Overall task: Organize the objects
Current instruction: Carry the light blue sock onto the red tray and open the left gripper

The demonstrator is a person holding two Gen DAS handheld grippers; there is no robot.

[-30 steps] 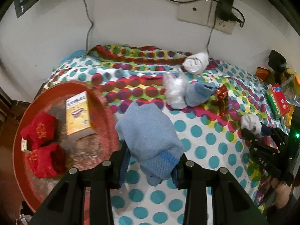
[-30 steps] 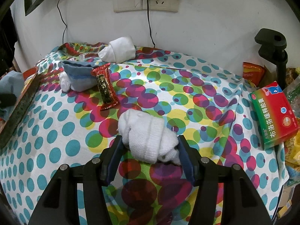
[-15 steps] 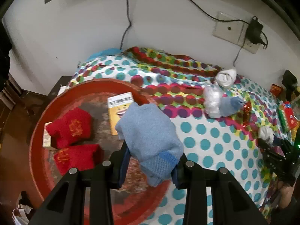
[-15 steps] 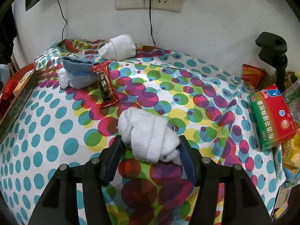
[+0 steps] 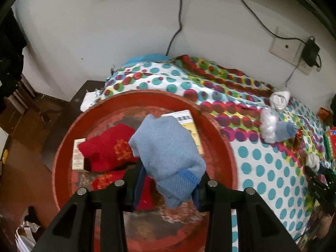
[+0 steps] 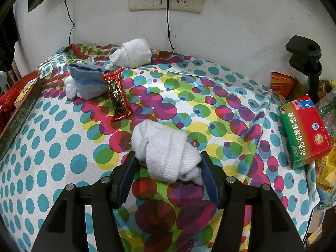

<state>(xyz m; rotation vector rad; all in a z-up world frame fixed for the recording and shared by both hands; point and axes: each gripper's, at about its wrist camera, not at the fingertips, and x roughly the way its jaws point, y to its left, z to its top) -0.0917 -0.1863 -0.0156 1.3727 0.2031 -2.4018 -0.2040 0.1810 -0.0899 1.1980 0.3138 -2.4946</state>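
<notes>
Left gripper [image 5: 169, 185]: clamped on blue sock roll [image 5: 168, 157], now carried over red tray [image 5: 227, 147], drop-off due; right gripper [image 6: 167, 175]: clamped on white sock roll [image 6: 166, 151], unmoved

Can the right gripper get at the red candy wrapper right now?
Probably not yet: the right gripper is shut on the white sock. The red candy wrapper lies uncovered just beyond on the tablecloth, once the sock is dropped.

Socks, rolled: 2 red [image 5: 107, 147], 2 blue, i.e. one [image 5: 168, 155] over the tray and one [image 6: 88, 82] on the cloth, 2 white [image 6: 166, 151] [image 6: 132, 52]. Boxes: 2 in red tray [image 5: 189, 126] [image 5: 78, 157], 1 red-green [image 6: 304, 130]. Candy bar [image 6: 117, 96]: 1. Red tray [image 5: 226, 147]: 1. Plastic wad [image 5: 268, 124]: 1.
</notes>
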